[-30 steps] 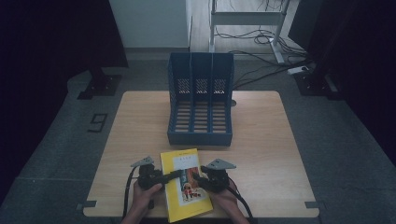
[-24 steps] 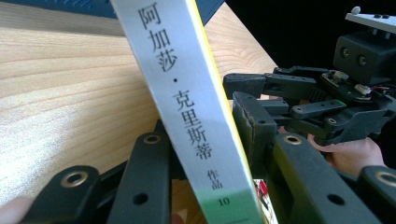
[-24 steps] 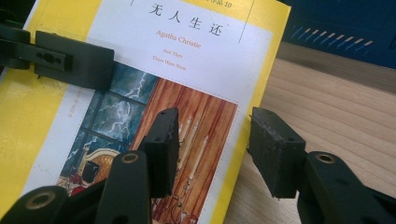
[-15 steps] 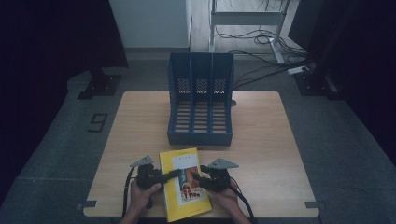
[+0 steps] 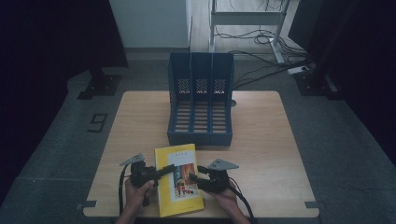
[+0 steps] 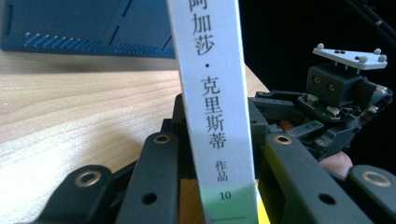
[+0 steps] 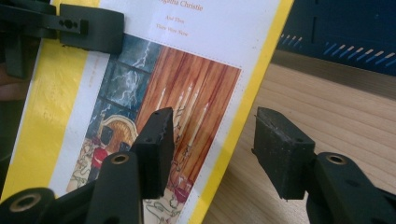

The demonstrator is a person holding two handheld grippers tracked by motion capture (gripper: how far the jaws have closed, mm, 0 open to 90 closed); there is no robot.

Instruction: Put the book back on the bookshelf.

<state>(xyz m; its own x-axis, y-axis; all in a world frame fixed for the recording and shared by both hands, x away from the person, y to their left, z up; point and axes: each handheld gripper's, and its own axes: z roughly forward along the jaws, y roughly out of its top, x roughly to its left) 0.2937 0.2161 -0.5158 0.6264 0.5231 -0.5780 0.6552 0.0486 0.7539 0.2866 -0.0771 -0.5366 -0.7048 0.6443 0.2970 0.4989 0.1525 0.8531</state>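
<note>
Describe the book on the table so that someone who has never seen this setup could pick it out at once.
Start at the wooden table and find the blue three-slot file rack at its middle. Just in front of the rack, toward the person's edge, lies the book, between the left gripper and the right gripper. Its bright yellow cover with a picture panel marks it out.

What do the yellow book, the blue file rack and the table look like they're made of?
The book looks like a paperback: printed card cover with a slight sheen and a thin white spine. The file rack seems to be moulded blue plastic, matte, with slotted walls and floor. The table shows pale wood grain, possibly laminate or veneer; its finish looks smooth.
</note>
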